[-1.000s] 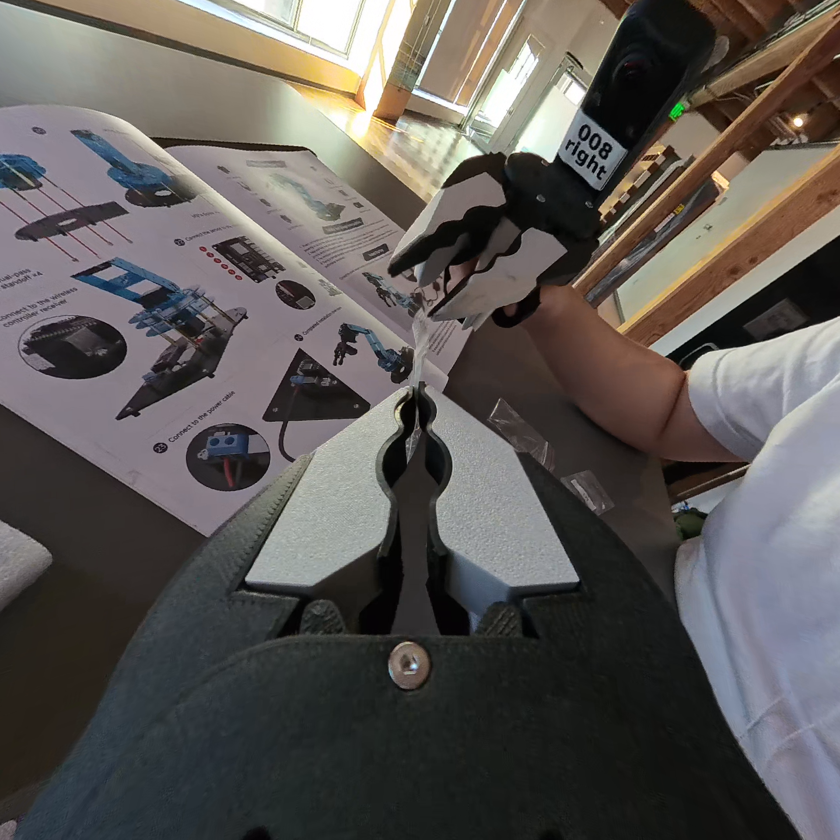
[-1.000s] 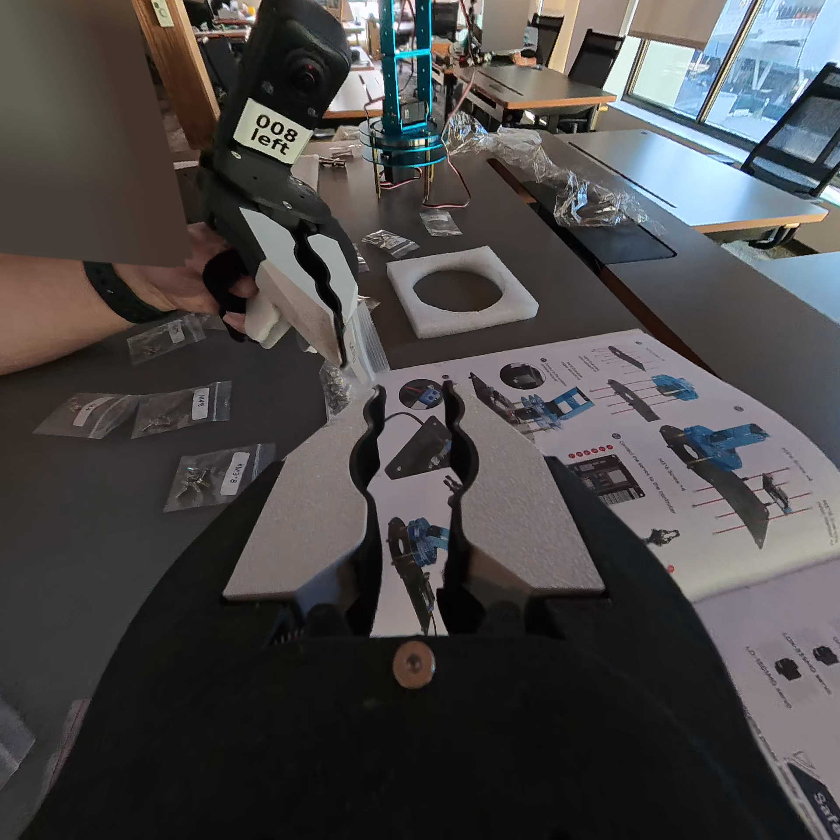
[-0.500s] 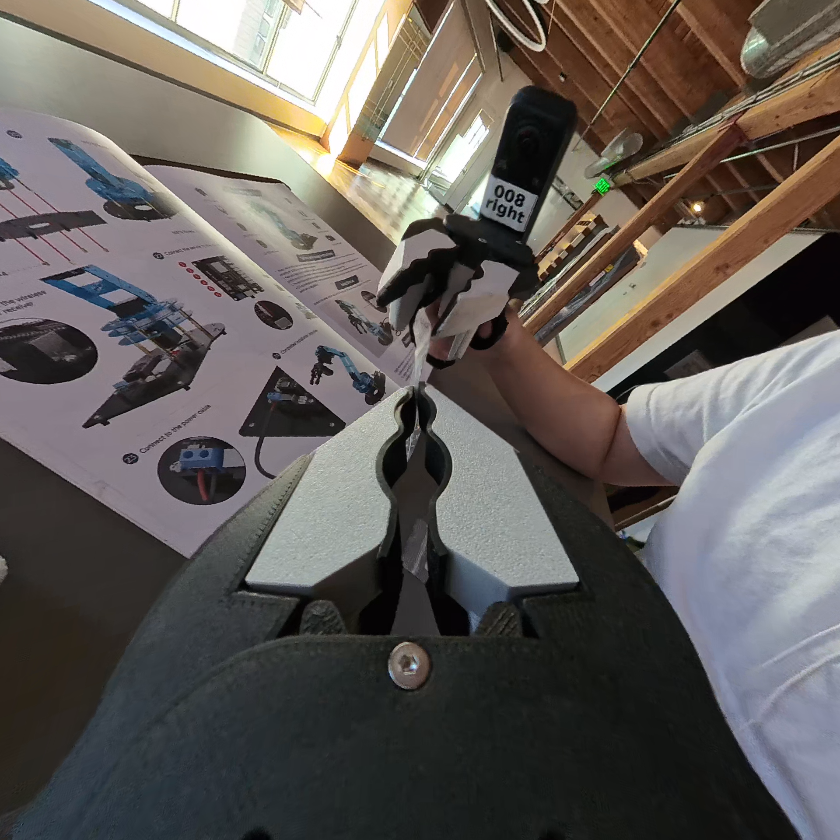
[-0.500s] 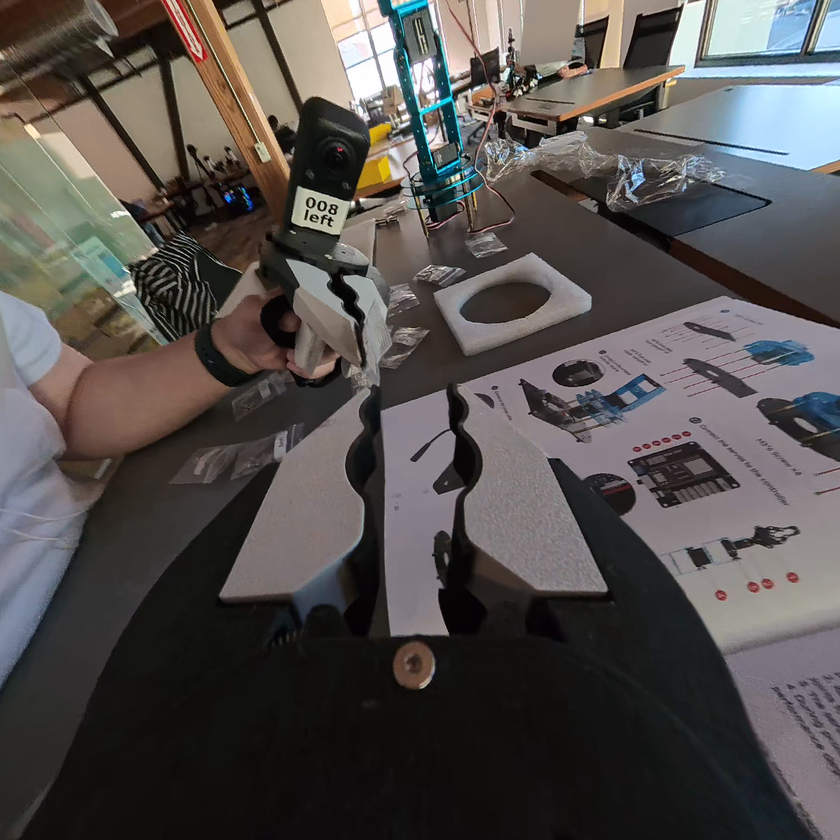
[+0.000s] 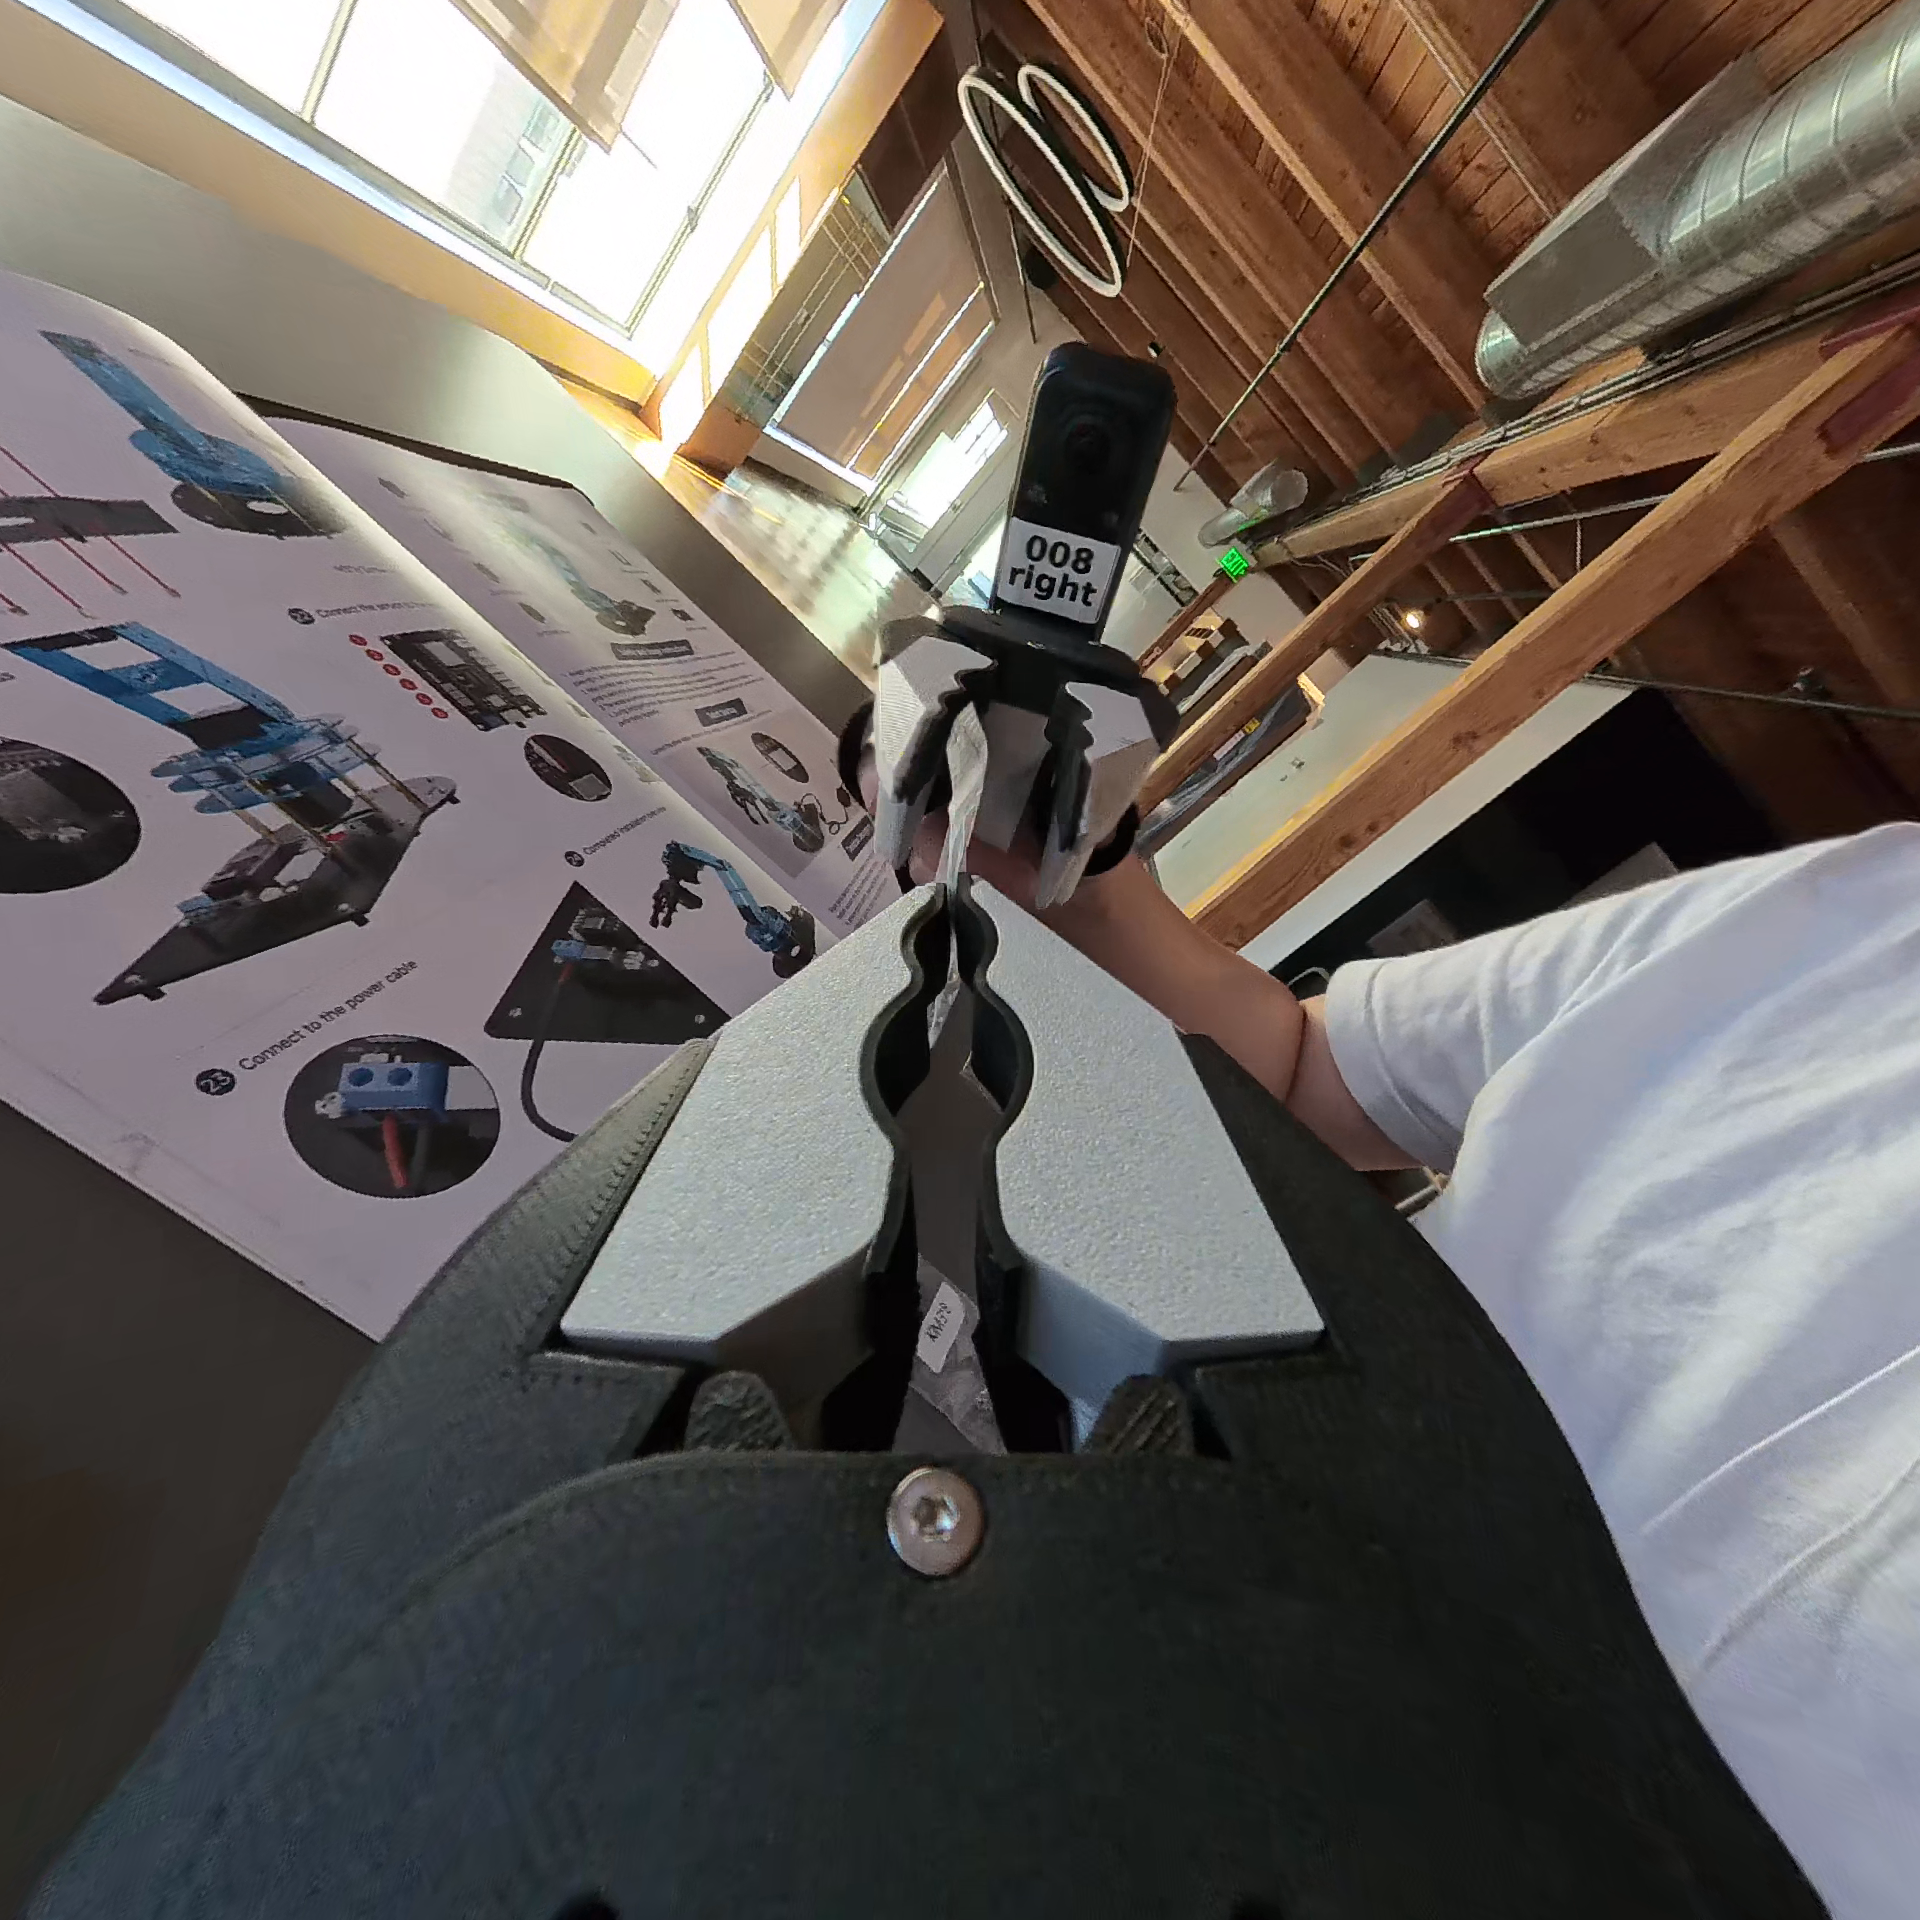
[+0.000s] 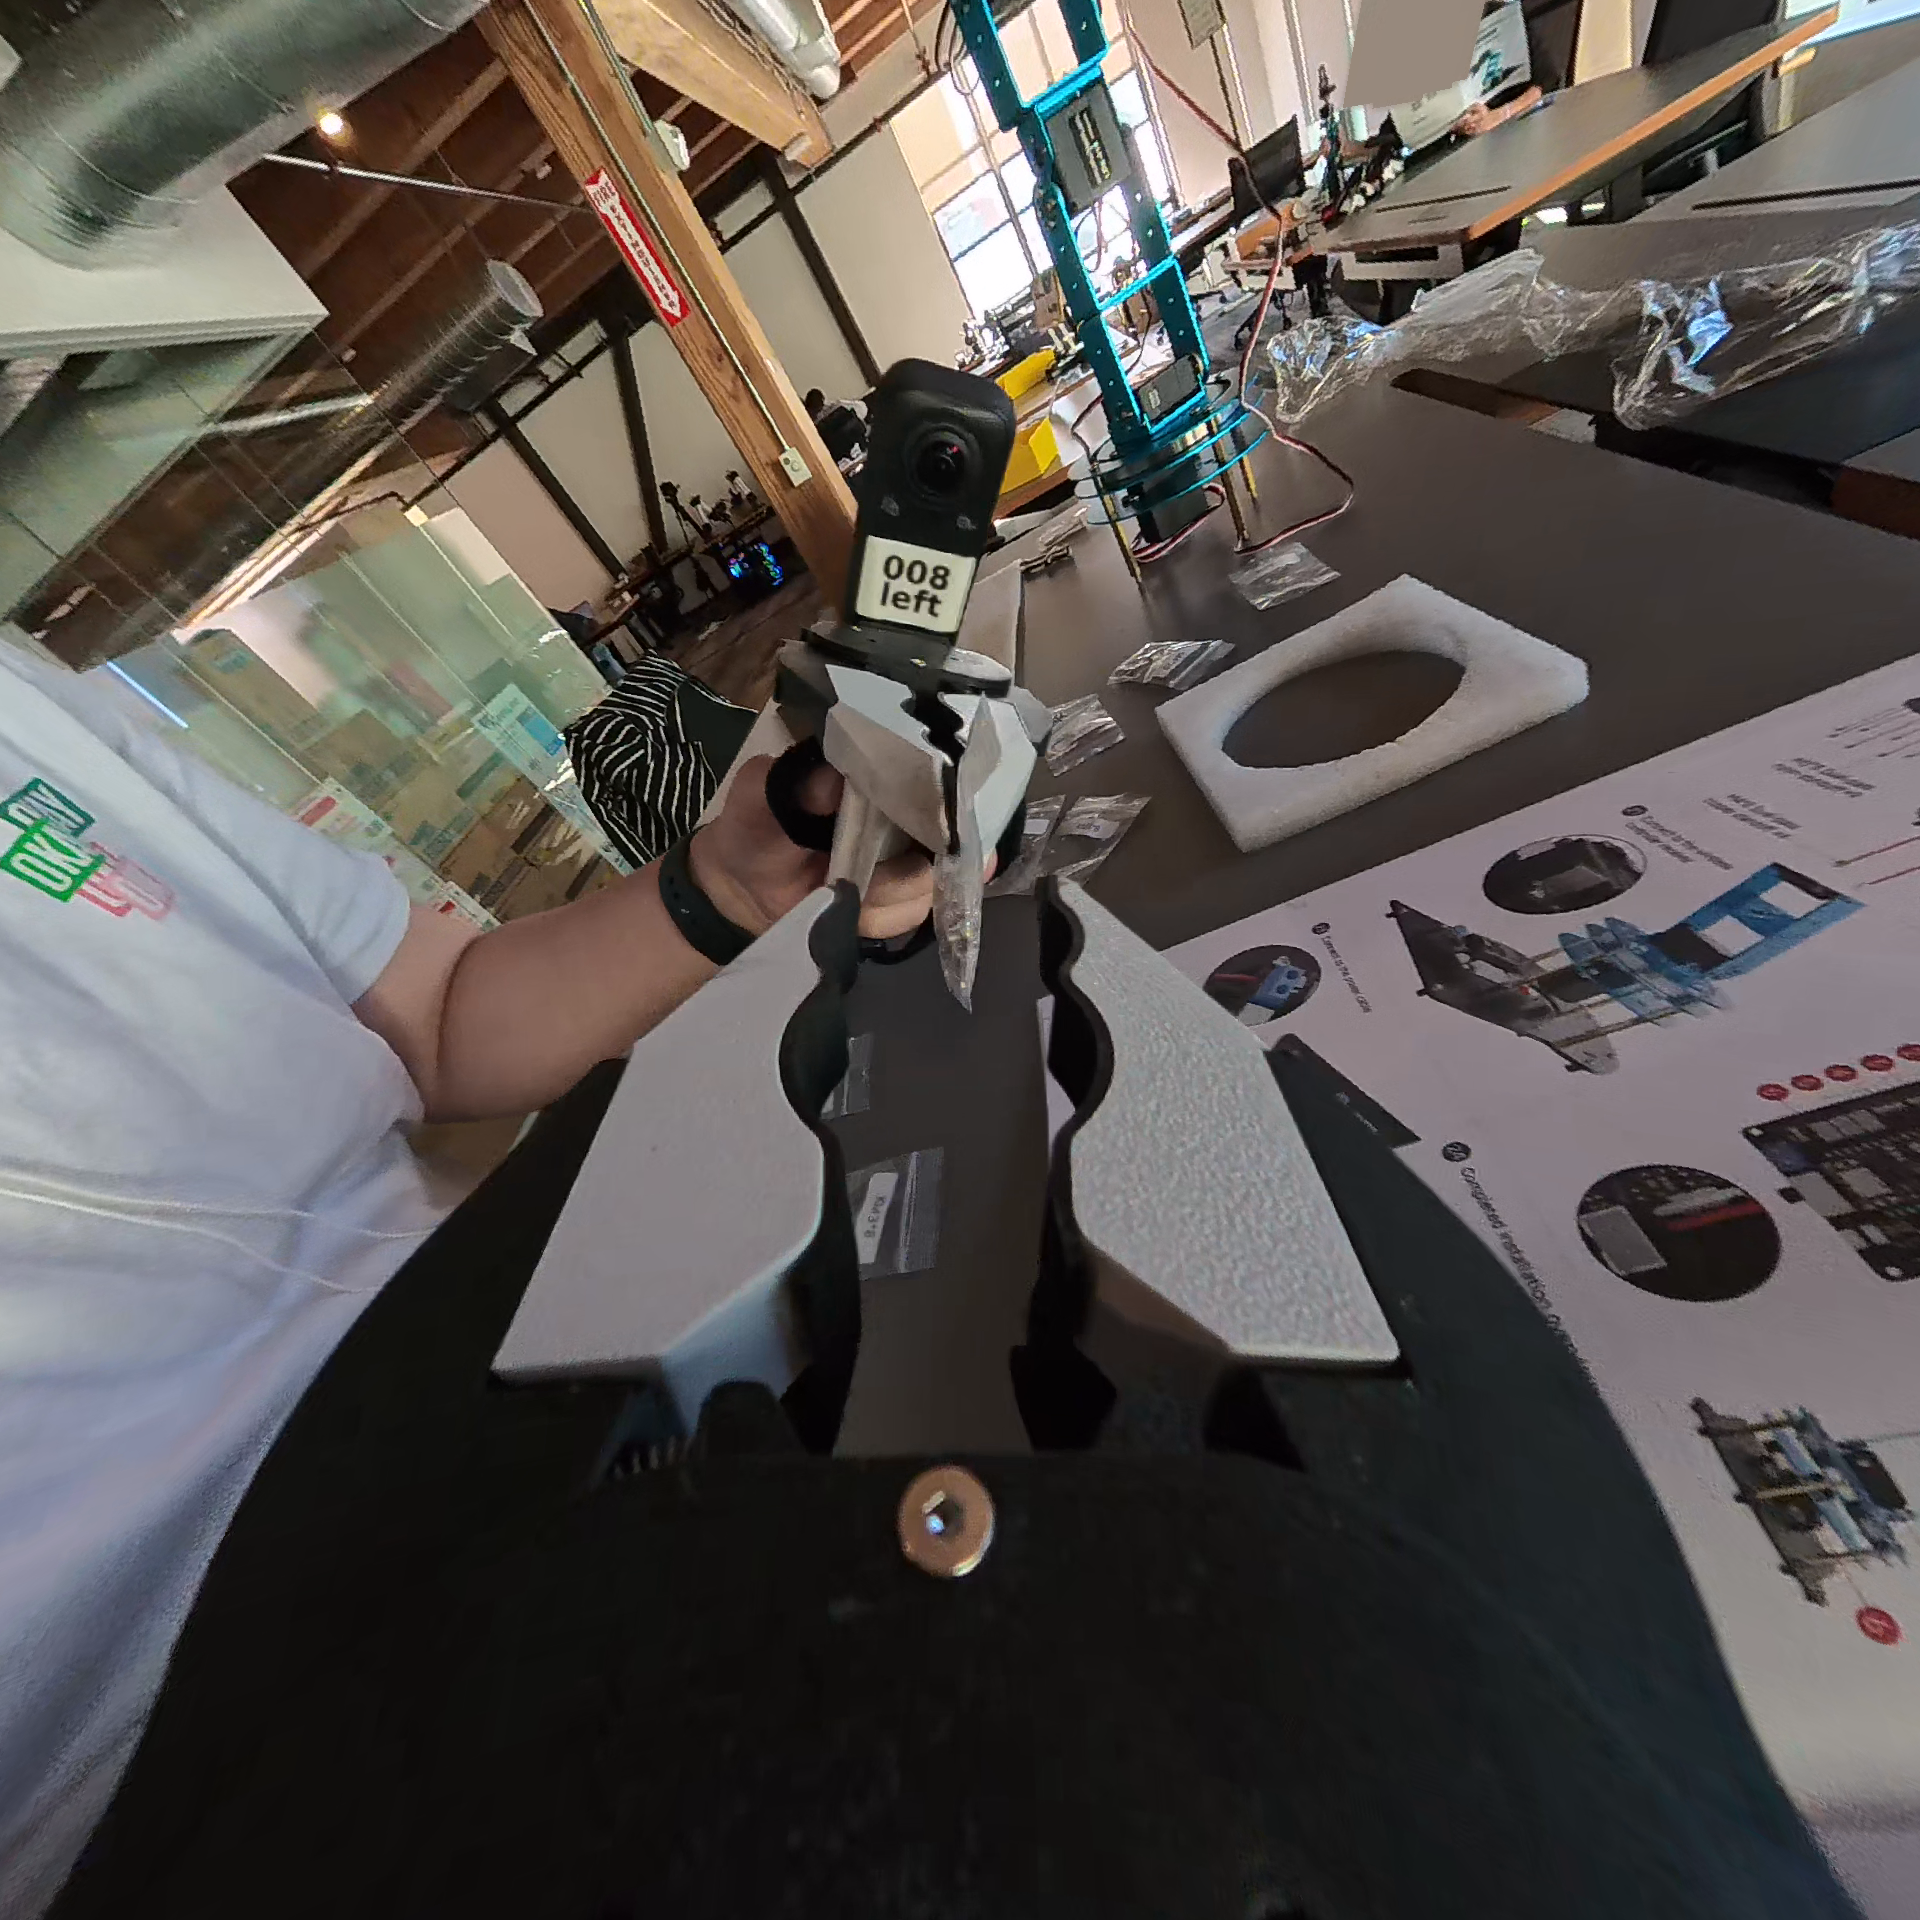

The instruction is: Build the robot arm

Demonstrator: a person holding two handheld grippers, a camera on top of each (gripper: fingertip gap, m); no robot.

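Observation:
My left gripper (image 5: 954,904) is shut on a small clear plastic bag of screws (image 5: 940,1351). The bag's top edge sticks out past the tips, and its labelled lower part hangs between the fingers. In the right wrist view the left gripper (image 6: 956,847) points down and the bag (image 6: 958,935) dangles from it above the dark table (image 6: 1558,582). My right gripper (image 6: 945,914) is open and empty. Its tips lie on either side of the hanging bag, just below it, without touching it. In the left wrist view the right gripper (image 5: 977,862) faces mine, open around the bag's top edge.
An open instruction manual (image 6: 1662,1039) lies on the table to the right. Behind it are a white foam square with a round hole (image 6: 1538,686), several small parts bags (image 6: 894,1205), a blue metal tower (image 6: 1122,260) and crumpled clear wrap (image 6: 1558,301). The person's white shirt (image 6: 156,1039) is at the left. My two grippers' fingertips are within a few centimetres of each other.
Both grippers have lifted and tilted up from the table and now face each other. The right gripper has opened wider. The left stays shut on the bag.

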